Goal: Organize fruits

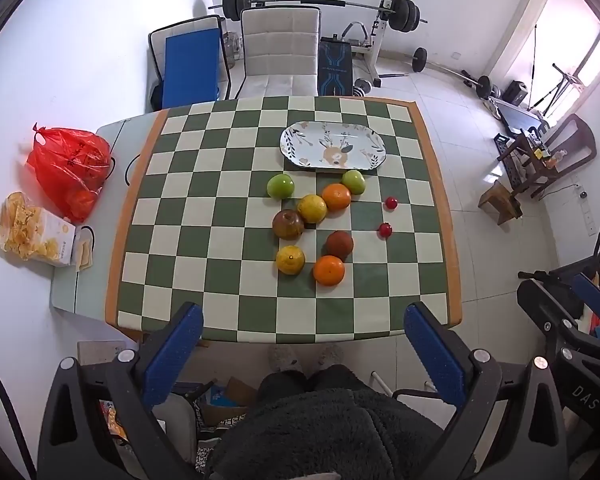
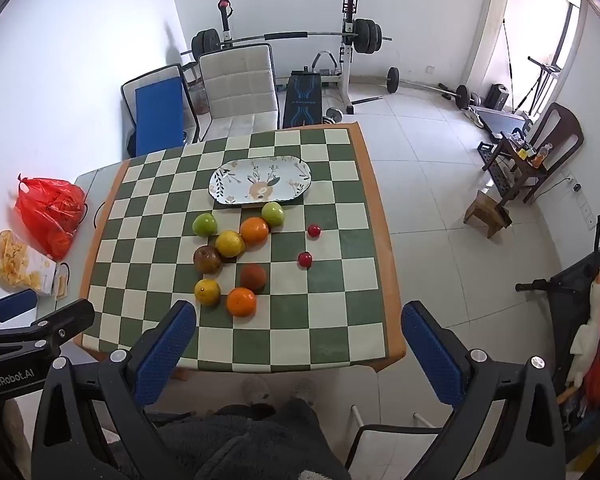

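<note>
Grippers, left point(image 1: 302, 336) and right point(image 2: 298, 334), are hanging wide open and empty above the table's near edge point(image 1: 300, 338) while I'm choosing. Fruits point(image 1: 312, 208) are sitting loose beside the bare plate point(image 1: 334, 146), probably their destination; two small red ones are possibly tomatoes.

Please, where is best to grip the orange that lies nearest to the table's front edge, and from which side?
Probably grip the nearest orange across its widest middle, coming down from above with the right gripper, open. It is round, so fingers should close left and right, where bare cloth shows. Behind it the brown fruit nearly touches, and the yellow citrus sits close on its left.
</note>
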{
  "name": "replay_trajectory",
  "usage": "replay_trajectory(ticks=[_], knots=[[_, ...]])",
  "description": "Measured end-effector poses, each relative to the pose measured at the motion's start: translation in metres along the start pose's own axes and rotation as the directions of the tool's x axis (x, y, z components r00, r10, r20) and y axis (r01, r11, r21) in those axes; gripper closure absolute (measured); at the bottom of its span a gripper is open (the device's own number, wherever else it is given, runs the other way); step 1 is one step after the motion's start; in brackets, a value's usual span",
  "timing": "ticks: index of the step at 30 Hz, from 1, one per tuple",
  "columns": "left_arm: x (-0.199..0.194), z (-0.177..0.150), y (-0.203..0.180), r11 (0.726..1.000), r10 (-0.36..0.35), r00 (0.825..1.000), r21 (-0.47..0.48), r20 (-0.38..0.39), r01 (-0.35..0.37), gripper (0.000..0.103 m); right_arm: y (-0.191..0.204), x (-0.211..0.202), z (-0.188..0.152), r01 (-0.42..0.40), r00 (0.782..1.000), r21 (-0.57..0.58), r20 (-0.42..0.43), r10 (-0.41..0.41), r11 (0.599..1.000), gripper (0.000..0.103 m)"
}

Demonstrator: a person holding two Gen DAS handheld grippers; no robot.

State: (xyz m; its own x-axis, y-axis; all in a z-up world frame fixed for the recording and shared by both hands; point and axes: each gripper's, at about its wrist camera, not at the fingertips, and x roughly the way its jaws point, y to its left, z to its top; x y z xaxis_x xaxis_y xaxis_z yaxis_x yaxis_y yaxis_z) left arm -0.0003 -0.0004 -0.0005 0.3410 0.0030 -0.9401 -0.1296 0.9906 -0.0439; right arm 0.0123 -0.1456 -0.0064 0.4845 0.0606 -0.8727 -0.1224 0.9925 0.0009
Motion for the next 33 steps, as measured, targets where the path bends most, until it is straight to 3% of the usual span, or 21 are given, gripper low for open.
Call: replay_trajectory(ticks=[33], knots=[[0.006,0.001,0.011,1.000,0.009,1.000,-0.004,-0.001,-0.009,0.000,0.004,0.008,0.005,0.011,1.000,0.005,-0.015,-0.011,1.000,0.000]])
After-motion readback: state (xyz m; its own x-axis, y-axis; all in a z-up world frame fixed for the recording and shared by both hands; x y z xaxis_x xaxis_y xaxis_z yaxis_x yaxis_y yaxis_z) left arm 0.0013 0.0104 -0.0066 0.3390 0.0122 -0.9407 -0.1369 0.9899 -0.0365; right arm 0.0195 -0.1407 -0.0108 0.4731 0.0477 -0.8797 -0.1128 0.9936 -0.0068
